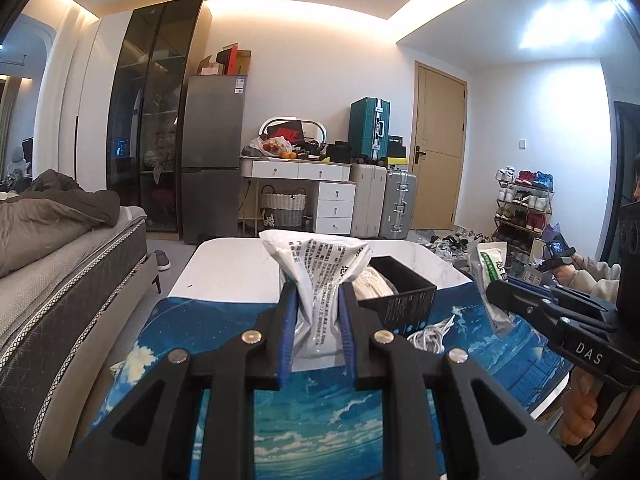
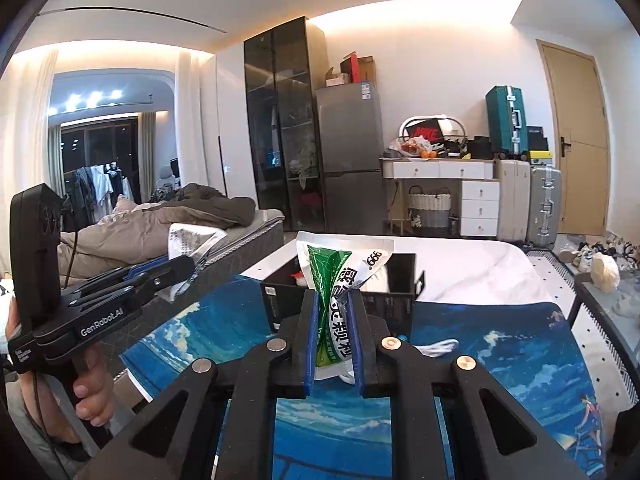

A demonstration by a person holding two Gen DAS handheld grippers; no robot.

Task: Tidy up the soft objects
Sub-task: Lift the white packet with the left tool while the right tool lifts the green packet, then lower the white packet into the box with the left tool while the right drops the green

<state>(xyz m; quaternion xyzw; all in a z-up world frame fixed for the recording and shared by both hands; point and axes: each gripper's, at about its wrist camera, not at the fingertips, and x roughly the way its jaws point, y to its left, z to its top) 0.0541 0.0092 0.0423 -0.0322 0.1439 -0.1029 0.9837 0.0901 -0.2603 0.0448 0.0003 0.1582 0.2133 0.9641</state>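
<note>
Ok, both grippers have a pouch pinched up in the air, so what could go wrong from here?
The left gripper squeezes the white pouch near its lower end; the top-heavy bag could slip or flop. The right gripper pinches the green pouch narrowly, so it might twist free. The black box already holds items, so a drop could miss it.

Left gripper [image 1: 316, 312]: matt black plastic, blue rubbery pads, shiny metal rivets. Pinched white pouch [image 1: 320, 280] looked glossy, crinkled plastic film. Right gripper [image 2: 334, 330]: same matt black plastic; green-and-white sachet [image 2: 340, 280] glossy film too. Black box [image 1: 400, 292]: matt card or plastic, cannot tell. Bench [image 1: 232, 264] top smooth, glossy white, marble-look. Printed mat [image 2: 500, 344]: smooth, low sheen. White cord [image 1: 432, 336]: smooth plastic.
</note>
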